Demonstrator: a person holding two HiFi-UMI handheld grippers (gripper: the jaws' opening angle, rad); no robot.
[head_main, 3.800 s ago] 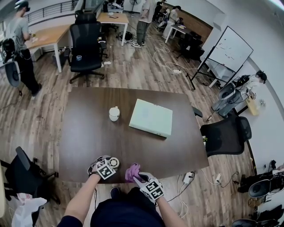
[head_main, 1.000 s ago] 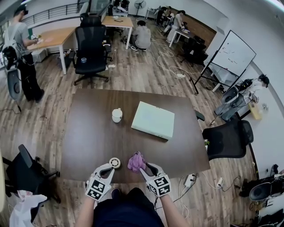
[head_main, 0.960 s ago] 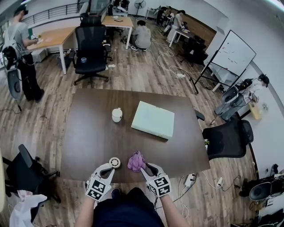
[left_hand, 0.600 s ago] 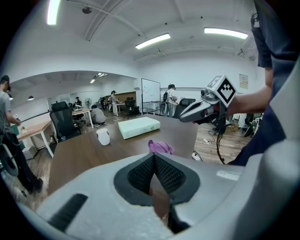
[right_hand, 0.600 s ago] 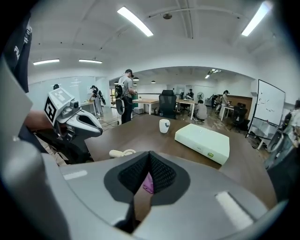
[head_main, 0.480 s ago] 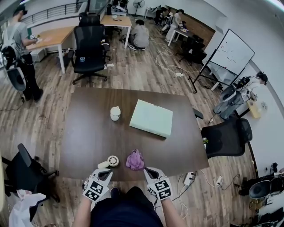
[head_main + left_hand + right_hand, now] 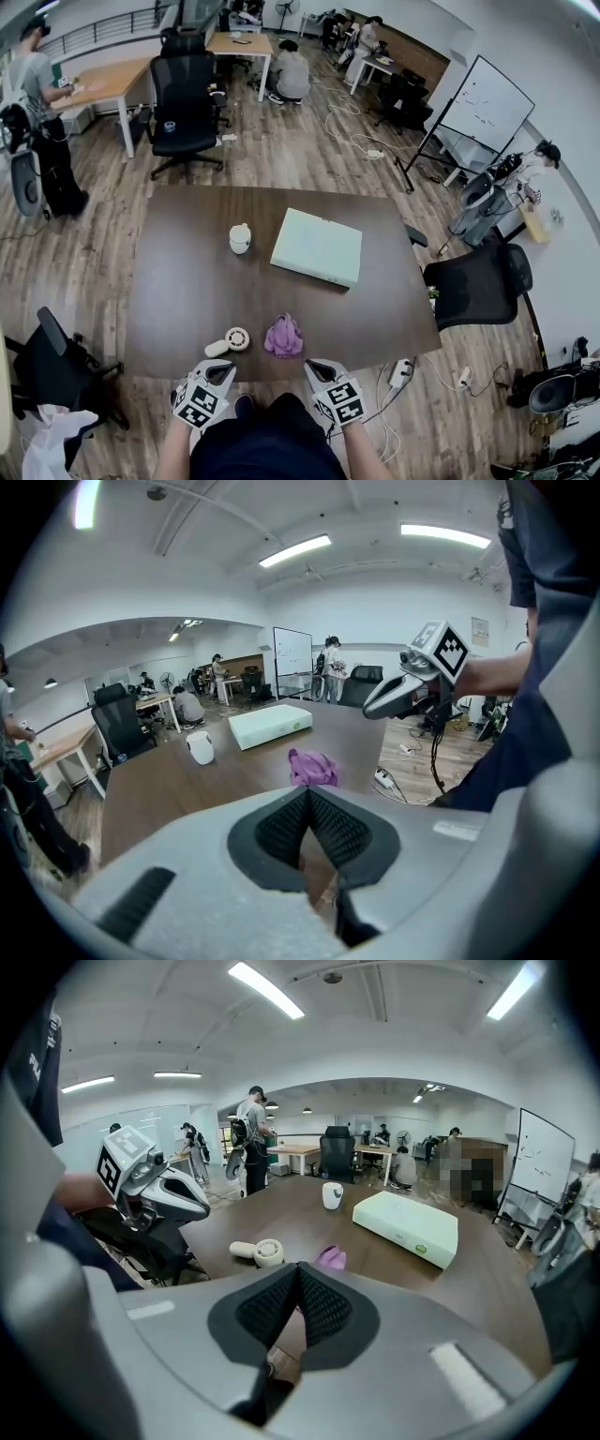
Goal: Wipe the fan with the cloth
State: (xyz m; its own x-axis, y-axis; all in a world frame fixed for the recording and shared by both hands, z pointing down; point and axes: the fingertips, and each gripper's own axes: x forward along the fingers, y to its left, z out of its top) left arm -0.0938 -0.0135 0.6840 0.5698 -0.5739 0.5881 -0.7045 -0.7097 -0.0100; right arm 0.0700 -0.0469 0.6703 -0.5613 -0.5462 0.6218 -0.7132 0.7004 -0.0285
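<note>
Item: fan (image 7: 232,340), small, white, hand-held type; lies flat on the desk (image 7: 187,272) near its near edge; long axis runs roughly along that edge, round head toward the cloth, handle toward the person's left.
Item: cloth (image 7: 283,336), purple, bunched in a heap; on the desk just beside the fan's head, apparently not touching it.
Item: left hand-held gripper (image 7: 222,371); at the near desk edge, the fan just ahead of its tips, the nearer of the two to the fan; jaws closed pad to pad, nothing between them.
Item: right hand-held gripper (image 7: 314,367); at the same edge, the cloth ahead and a little to its left, the nearer of the two to the cloth; jaws closed, empty.
Also on the desk, well apart toward the far side: pale green box (image 7: 317,247); white cup (image 7: 240,238).
Stage: cloth and fan both lying free with both hand-held grippers clear fits either a cloth due to be lifted or one set down after wiping; the views do not decide.
</note>
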